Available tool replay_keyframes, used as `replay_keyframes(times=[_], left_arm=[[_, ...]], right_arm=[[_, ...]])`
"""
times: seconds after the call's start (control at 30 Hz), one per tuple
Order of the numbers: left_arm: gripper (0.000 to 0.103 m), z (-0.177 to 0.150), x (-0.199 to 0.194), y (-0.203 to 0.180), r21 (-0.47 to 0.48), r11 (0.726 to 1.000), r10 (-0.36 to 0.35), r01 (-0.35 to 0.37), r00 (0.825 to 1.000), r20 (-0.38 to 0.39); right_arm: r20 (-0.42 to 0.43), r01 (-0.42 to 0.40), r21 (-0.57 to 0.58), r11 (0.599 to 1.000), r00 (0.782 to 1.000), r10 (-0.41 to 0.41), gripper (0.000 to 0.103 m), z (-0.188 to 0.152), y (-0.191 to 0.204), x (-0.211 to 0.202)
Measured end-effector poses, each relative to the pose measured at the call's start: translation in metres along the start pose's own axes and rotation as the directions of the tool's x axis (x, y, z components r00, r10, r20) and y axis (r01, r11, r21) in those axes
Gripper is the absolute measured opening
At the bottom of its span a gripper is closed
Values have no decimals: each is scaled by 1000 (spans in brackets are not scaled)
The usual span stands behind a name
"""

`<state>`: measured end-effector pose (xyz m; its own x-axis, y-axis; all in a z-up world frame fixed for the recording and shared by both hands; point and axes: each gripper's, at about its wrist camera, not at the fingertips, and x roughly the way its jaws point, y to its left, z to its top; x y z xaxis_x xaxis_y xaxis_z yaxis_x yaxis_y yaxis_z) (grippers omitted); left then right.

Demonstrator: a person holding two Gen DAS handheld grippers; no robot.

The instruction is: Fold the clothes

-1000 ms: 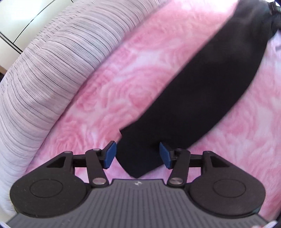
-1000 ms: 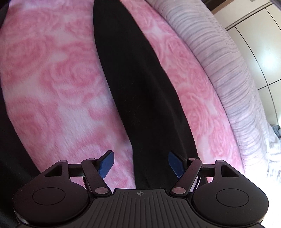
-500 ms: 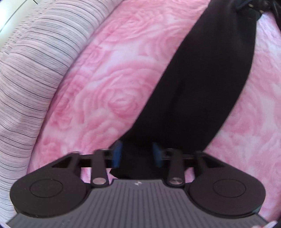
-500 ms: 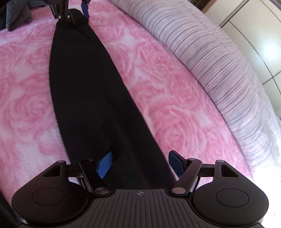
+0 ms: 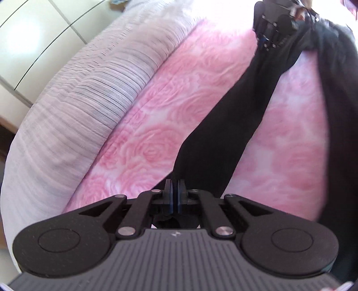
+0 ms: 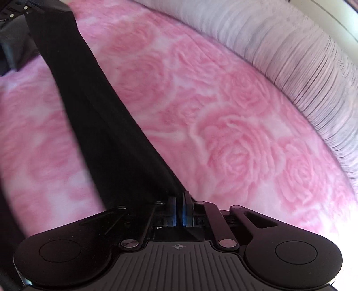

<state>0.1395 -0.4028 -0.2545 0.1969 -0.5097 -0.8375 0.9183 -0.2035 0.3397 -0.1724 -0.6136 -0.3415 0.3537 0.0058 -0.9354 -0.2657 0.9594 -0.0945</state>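
Note:
A long black garment [image 5: 226,134] stretches as a taut strip above a pink rose-patterned blanket [image 5: 156,125]. My left gripper [image 5: 174,192] is shut on one end of it. My right gripper [image 6: 179,209] is shut on the other end of the black garment [image 6: 94,116]. In the left wrist view the right gripper [image 5: 271,29] shows at the top right, holding the far end. In the right wrist view the left gripper [image 6: 15,10] shows at the top left. More black fabric [image 5: 335,112] hangs at the right edge.
A grey striped cover [image 5: 78,100] lies along the far side of the blanket, also in the right wrist view [image 6: 302,56]. Pale cupboard doors [image 5: 26,35] stand behind it.
Both grippers closed on the ends of the black garment and lifted it off the blanket. The strip is now pulled taut between them.

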Motion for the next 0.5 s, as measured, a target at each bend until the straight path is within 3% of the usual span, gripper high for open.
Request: replay_keyframes(times=[0.17,0.23,0.3,0.37,0.43,0.5], left_arm=[[2,16,-67,2,-101,993,-61,59,998,-13],[5,25,-63,13,-134,989,-61,56,998,-30],[13,30,-42,24,-160,987,-23,14,998,-52],[32,28,1,34,-180,982,40,-58,994,-102],[34,24,39,39,-162,978,107,-133,981,-159],[34,18,63,36,-125,974,164,-191,966,-199]], right_arm=[[51,-13,-52,999,999,16,3,-11,25,-84],[78,-13,-46,999,997,17,3,-10,27,-115],[83,23,-47,999,996,-19,3,1,17,-107],[93,88,-45,995,992,-83,8,12,7,-87],[56,198,-11,980,979,-197,34,22,-5,-52],[22,244,39,969,969,-245,37,20,-9,-32]])
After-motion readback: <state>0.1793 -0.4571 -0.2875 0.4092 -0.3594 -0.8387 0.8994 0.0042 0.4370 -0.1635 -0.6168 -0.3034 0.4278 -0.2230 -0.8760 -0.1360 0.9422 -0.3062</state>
